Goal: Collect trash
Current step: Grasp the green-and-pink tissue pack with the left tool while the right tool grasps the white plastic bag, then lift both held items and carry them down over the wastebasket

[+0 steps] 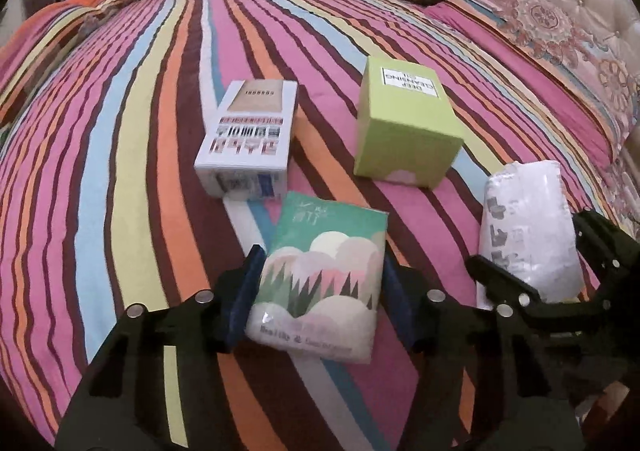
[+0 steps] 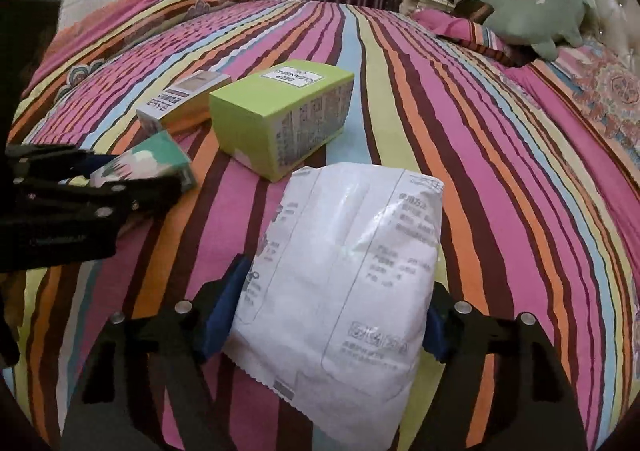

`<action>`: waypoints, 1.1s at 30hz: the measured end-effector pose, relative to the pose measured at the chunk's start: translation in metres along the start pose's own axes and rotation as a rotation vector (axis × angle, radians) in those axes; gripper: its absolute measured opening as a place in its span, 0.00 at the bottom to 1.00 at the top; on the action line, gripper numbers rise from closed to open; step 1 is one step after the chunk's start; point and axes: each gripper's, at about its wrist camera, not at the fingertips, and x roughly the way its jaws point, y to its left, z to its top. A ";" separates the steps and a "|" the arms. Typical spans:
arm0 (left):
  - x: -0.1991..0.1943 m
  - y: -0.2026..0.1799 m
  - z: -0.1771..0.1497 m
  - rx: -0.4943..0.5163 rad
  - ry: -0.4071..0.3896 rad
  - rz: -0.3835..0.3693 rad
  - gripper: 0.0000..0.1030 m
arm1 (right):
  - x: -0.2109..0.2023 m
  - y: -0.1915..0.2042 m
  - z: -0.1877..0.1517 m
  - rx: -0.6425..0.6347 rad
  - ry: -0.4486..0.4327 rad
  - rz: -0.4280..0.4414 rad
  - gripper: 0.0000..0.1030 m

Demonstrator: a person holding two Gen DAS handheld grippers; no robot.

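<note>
Grippers clamped: left gripper (image 1: 320,291) on glossy tissue pack (image 1: 320,275), right gripper (image 2: 332,315) on crinkly white pouch (image 2: 344,275).

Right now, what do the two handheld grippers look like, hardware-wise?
Both match: the left gripper and right gripper are matte black plastic frames, each with two fingers lined with dark blue pads and round silver fasteners on top. No cables, sleeves or hands show. Any markings are unreadable.

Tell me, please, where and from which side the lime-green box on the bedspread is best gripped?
Grip the lime-green box across its two long side faces, coming from above. It lies flat with its labelled face up, and those parallel sides are clear of the white carton beside it.
</note>
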 end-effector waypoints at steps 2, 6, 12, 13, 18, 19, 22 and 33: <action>-0.006 -0.001 -0.008 -0.008 -0.003 0.007 0.52 | -0.003 -0.001 -0.005 0.018 0.005 0.008 0.68; -0.020 -0.002 -0.022 -0.043 -0.019 0.018 0.51 | -0.011 0.005 -0.011 0.026 0.013 0.009 0.66; -0.051 -0.012 -0.045 -0.062 -0.045 0.038 0.51 | -0.026 0.012 -0.025 0.032 0.020 0.017 0.65; -0.056 -0.015 -0.048 -0.061 -0.049 0.042 0.51 | -0.029 0.013 -0.028 0.041 0.021 0.025 0.65; -0.075 -0.026 -0.068 -0.054 -0.058 0.053 0.51 | -0.045 0.021 -0.043 0.056 0.022 0.032 0.65; -0.078 -0.026 -0.072 -0.056 -0.057 0.052 0.51 | -0.047 0.022 -0.045 0.057 0.021 0.034 0.65; -0.084 -0.033 -0.082 -0.057 -0.049 0.052 0.51 | -0.055 0.022 -0.053 0.077 0.019 0.048 0.64; -0.114 -0.048 -0.116 -0.052 -0.051 0.057 0.51 | -0.095 0.019 -0.076 0.181 -0.012 0.109 0.64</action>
